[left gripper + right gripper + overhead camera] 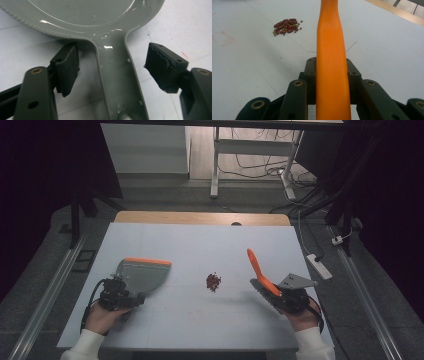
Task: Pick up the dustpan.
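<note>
You are clamping the brush (331,62) in your right gripper (332,72); your left gripper (112,72), jaws apart, is straddling the dustpan handle (116,82); beans (213,281) are waiting unswept.

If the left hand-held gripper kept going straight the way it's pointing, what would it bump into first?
The grey dustpan: its handle already lies between the left hand-held gripper's open jaws, so the wide pan comes first, though depth is hard to judge.

No legible text — no labels, signs.

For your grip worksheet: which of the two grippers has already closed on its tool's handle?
The right gripper: its jaws clamp the orange brush handle. The left gripper only straddles the dustpan handle.
</note>
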Demonstrator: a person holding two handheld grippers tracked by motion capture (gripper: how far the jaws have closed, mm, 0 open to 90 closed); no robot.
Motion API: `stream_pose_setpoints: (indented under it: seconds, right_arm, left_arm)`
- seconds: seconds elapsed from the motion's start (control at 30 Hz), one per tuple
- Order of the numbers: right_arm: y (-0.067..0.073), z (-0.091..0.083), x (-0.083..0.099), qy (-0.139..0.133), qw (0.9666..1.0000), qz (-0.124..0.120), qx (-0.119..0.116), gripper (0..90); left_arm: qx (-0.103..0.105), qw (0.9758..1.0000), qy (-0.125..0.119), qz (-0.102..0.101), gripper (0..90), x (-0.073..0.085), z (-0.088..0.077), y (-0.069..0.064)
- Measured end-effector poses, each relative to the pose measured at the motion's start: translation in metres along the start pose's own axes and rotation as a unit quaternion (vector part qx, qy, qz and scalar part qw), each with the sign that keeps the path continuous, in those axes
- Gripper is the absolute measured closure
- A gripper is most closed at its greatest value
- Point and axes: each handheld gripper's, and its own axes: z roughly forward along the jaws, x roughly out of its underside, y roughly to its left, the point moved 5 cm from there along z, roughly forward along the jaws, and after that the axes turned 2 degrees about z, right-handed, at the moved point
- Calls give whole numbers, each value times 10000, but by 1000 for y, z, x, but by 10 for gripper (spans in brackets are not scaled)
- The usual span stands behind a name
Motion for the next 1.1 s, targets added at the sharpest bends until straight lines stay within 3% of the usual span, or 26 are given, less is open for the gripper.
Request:
stream_pose_setpoints:
  seconds: [0.3, 0.47, 0.7, 1.1]
  right_arm:
    - [-2, 0, 1, 16, 10000, 51, 8, 698]
    - [-2, 1, 2, 36, 10000, 55, 13, 698]
    - [-2, 1, 2, 57, 10000, 49, 8, 698]
    - [-1, 2, 3, 80, 10000, 50, 1, 698]
  left_arm:
    - [-111, 9996, -33, -244, 472, -1, 4, 3]
    - [0, 9995, -73, -305, 593, -2, 4, 2]
    - [35, 9991, -144, -387, 614, -2, 3, 5]
    - [104, 9987, -409, -292, 617, -3, -3, 10]
